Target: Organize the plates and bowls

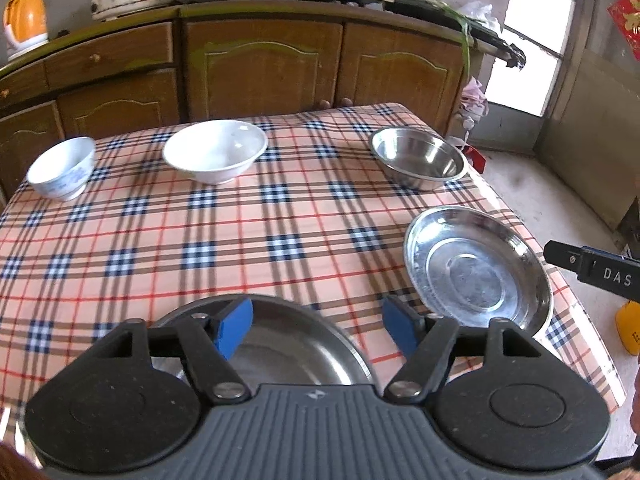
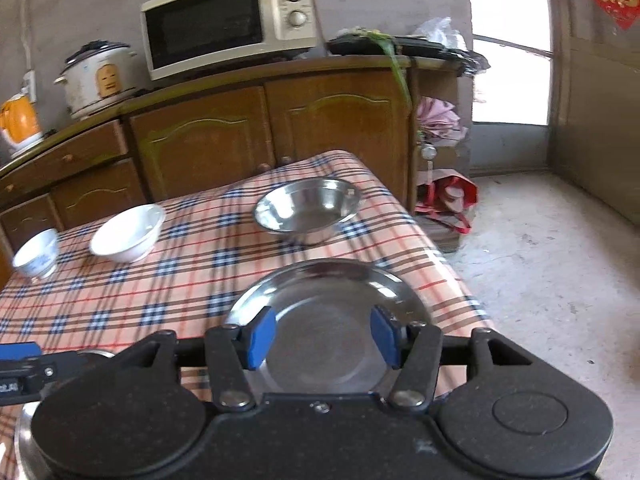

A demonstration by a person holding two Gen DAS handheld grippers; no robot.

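Plates and bowls sit on the checked tablecloth (image 1: 280, 220). Left wrist view: left gripper (image 1: 318, 326) wide, empty, above a steel plate (image 1: 296, 352); second steel plate (image 1: 476, 268) at right edge; steel bowl (image 1: 418, 158), white bowl (image 1: 216, 150), small patterned bowl (image 1: 62, 168) along the far side. Right wrist view: right gripper (image 2: 324, 338) wide, empty, over the second plate.
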